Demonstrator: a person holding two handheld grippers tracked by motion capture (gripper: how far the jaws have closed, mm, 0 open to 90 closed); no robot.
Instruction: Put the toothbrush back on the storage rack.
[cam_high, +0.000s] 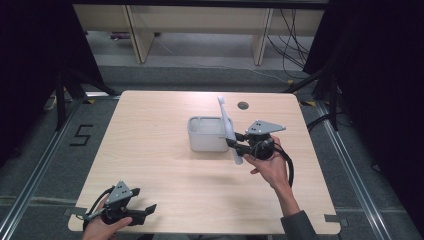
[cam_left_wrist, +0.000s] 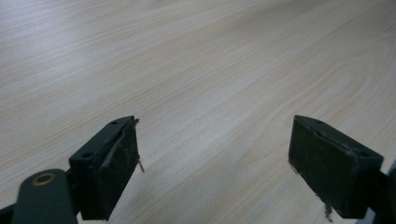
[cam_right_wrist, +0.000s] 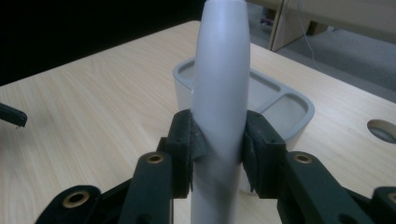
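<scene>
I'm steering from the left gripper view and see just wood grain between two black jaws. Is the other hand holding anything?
Observer: Yes. The right tool is shut on a white plastic electric toothbrush.
Operator: Where is that brush?
Observer: At the right edge of a grey plastic rounded organiser tub, mid-table, tilted with its head up and away from the person.
Operator: And my tool?
Observer: The left tool sits open at the near left corner of the light wooden table, far from the tub.

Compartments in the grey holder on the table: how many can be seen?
3, by the right gripper view: in the holder, one long compartment along its far side, two smaller ones nearer the right gripper, one partly hidden behind the toothbrush it clamps.
</scene>
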